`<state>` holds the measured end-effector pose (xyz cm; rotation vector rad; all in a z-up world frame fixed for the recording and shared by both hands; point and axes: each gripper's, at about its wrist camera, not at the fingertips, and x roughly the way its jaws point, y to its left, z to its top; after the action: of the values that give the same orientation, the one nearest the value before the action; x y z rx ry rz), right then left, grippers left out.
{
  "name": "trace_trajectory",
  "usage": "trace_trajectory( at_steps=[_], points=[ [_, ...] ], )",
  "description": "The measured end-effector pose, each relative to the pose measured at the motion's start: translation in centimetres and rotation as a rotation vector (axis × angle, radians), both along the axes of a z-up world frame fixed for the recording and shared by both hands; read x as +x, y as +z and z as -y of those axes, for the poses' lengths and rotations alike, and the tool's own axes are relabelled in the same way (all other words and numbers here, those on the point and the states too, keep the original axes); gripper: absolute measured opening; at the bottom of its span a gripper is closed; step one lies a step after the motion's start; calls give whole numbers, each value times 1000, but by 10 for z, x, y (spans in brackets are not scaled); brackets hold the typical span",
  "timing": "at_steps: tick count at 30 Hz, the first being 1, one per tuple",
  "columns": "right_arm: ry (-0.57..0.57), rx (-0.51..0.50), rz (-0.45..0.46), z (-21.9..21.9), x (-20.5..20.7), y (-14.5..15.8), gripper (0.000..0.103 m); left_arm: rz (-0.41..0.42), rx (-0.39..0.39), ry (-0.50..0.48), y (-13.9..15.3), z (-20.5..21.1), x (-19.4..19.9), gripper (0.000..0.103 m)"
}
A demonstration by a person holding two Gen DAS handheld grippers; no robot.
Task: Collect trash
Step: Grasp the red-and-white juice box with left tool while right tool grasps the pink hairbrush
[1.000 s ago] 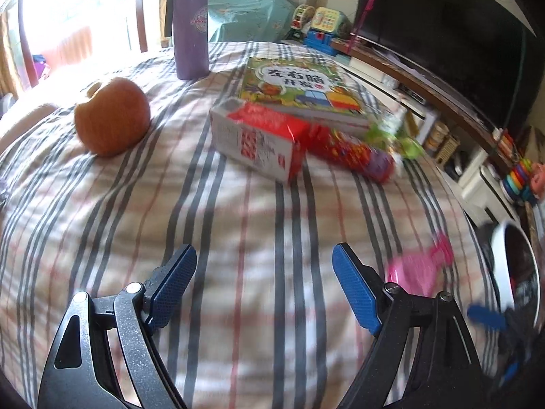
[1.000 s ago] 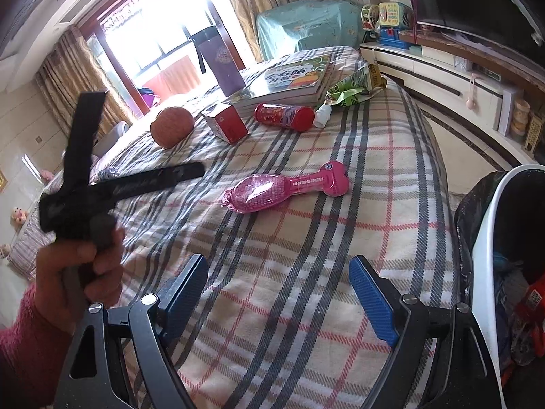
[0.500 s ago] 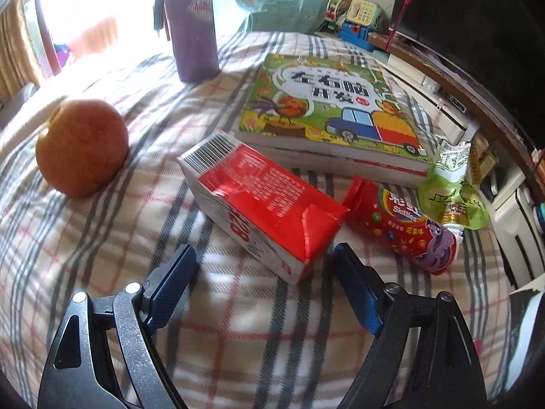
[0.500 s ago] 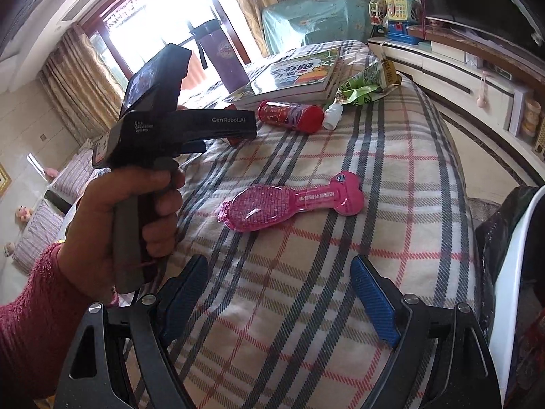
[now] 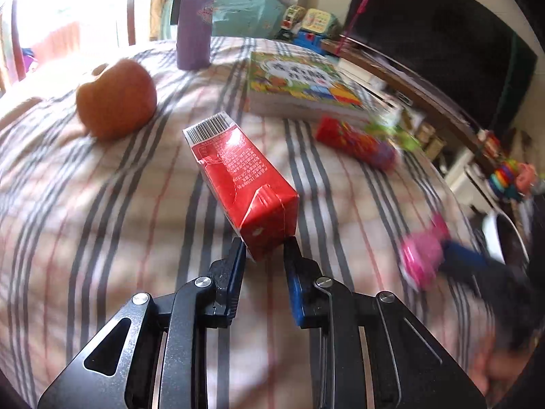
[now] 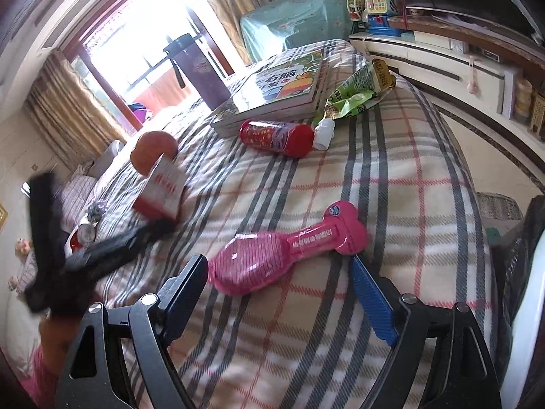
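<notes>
left wrist view: left gripper (image 5: 264,247) fingers closing on a glossy red boxy carton (image 5: 238,177); right gripper (image 6: 279,272) fingers spread.

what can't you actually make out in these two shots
- Left wrist view: the pink brush is smeared by motion blur, and so is the right hand-held gripper beside it.
- Right wrist view: the left hand-held gripper is a dark blur; its jaws are closing on the red carton, whose print is unreadable there.
- Right wrist view: the trash bin is cut by the right edge, contents unseen.
- Both views: the purple bottle is backlit, its label illegible.
</notes>
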<state>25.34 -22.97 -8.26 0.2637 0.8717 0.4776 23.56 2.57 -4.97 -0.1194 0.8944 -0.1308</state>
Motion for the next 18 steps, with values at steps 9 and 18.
trace_trajectory(
  at_steps=[9, 18],
  points=[
    [-13, -61, 29, -18, 8, 3, 30, -22, 20, -53, 0, -4, -54, 32],
    [-19, -15, 12, -15, -2, 0, 28, 37, 28, 72, 13, 6, -57, 85]
  ],
)
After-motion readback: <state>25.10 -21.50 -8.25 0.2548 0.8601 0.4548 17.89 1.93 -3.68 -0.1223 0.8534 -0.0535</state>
